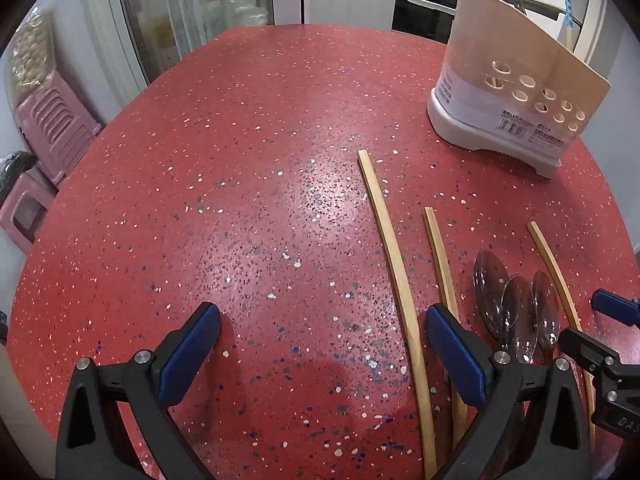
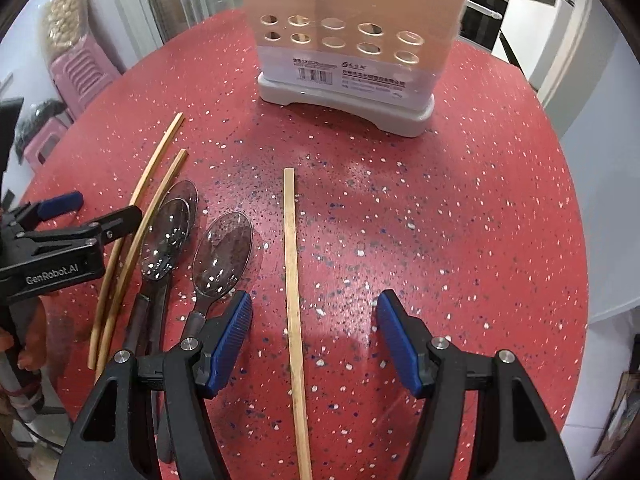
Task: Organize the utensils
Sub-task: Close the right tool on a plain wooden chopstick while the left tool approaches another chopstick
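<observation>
Red speckled stone makes up the round table (image 2: 460, 208) we work over, with pink plastic stools (image 1: 56, 128) at the upper left of both views and kitchen cabinets behind. Our beige utensil holder (image 2: 344, 40) stands upright at the top of the right view, one chopstick already inside. Our right gripper (image 2: 314, 338) hovers low with its jaws spread wide either side of a single chopstick (image 2: 294, 300) lying on the table. Left of it lie three clear spoons (image 2: 222, 252) and two more chopsticks (image 2: 132, 240). Our left gripper (image 1: 322, 354) is likewise spread wide, holding nothing.
</observation>
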Demonstrator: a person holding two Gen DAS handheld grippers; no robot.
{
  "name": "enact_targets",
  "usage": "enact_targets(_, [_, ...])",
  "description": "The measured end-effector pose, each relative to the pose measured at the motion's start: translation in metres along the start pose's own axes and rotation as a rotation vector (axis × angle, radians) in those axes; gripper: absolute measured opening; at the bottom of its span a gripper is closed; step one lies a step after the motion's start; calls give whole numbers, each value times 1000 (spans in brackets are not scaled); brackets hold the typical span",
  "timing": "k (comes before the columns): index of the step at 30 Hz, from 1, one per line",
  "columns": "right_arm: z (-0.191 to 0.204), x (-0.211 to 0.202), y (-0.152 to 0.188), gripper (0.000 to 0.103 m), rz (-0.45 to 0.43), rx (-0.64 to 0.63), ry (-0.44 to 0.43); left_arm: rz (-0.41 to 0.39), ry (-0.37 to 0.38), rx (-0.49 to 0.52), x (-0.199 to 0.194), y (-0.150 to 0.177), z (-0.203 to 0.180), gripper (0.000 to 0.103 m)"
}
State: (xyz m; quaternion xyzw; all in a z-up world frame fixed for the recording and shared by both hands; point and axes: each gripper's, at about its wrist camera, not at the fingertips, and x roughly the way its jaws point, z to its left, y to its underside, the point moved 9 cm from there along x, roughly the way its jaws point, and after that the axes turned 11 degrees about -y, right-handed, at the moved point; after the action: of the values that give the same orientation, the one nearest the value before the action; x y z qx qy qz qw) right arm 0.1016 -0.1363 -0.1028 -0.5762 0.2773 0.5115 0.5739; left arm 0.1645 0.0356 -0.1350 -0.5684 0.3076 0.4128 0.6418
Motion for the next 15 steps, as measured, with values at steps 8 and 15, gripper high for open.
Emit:
enact_targets(8, [13,3,-7,49,42,-52,-20,-1,44,71,0,-10,-19,103])
enact_targets(15, [22,2,-9,10,61,-59,-31,-5,83,152,-7,-21,-57,78])
